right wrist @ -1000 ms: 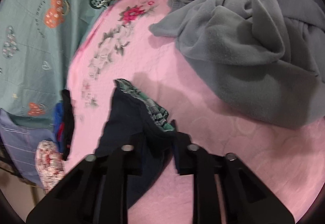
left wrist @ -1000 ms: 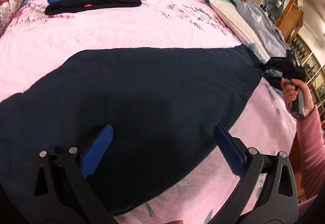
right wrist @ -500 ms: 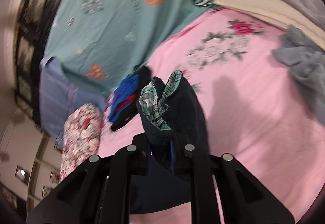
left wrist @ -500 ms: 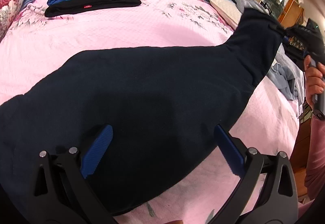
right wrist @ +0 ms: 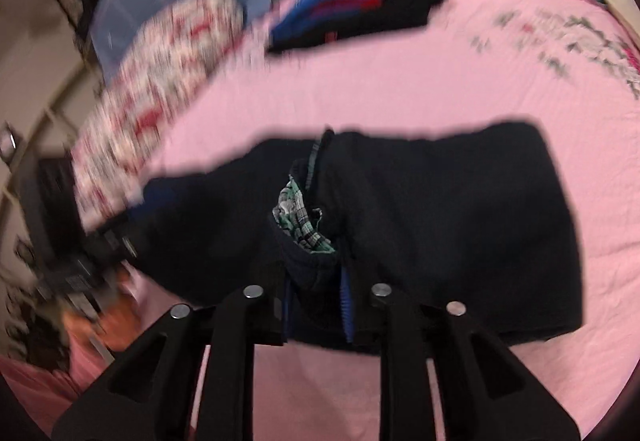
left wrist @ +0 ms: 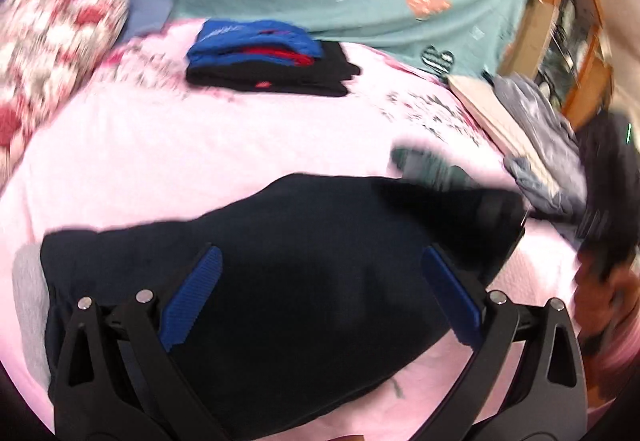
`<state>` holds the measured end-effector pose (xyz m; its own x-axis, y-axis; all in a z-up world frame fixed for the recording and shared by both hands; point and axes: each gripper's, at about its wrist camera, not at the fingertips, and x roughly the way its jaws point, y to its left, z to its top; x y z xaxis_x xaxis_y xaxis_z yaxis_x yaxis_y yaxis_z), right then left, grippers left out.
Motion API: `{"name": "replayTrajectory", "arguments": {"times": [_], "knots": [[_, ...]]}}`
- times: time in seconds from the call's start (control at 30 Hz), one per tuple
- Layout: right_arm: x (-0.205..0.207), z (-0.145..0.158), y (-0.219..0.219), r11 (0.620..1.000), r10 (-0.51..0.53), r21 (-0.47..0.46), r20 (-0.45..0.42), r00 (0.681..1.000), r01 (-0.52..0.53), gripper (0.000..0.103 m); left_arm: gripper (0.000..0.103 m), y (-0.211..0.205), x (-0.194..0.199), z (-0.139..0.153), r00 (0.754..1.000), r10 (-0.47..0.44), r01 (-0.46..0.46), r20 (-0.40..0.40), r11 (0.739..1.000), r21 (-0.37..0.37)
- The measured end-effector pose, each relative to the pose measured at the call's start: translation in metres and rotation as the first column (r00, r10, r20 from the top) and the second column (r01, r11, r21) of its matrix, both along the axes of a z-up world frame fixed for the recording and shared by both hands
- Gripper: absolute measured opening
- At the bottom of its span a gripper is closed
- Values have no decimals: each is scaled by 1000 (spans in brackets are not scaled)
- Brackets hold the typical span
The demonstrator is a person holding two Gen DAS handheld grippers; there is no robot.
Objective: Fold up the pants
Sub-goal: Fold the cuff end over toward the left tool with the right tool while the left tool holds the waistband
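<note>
Pants [right wrist: 440,209] | hem pinched in right jaws | below parted left jaws

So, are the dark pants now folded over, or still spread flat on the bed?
Partly folded: the right gripper holds the plaid-lined end above the dark pants, not yet laid down.

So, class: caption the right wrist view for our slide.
Right gripper shut on dark pants, plaid lining showing, over pink bedsheet.

right gripper [right wrist: 316,305] jaws pinch the dark pants [right wrist: 440,225] hem, plaid lining [right wrist: 298,217] showing, over pink bedsheet [right wrist: 360,89]
</note>
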<state>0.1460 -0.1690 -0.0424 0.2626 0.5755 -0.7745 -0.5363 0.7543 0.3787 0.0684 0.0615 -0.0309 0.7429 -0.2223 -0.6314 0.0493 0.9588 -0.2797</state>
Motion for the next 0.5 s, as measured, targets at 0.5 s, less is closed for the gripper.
{"name": "replayTrajectory", "arguments": {"times": [0.5], "knots": [[6,28,-178,822,-373,419,-117,920,386,49,101,-25,15,11,992,-129,129,9,982,-138]]}}
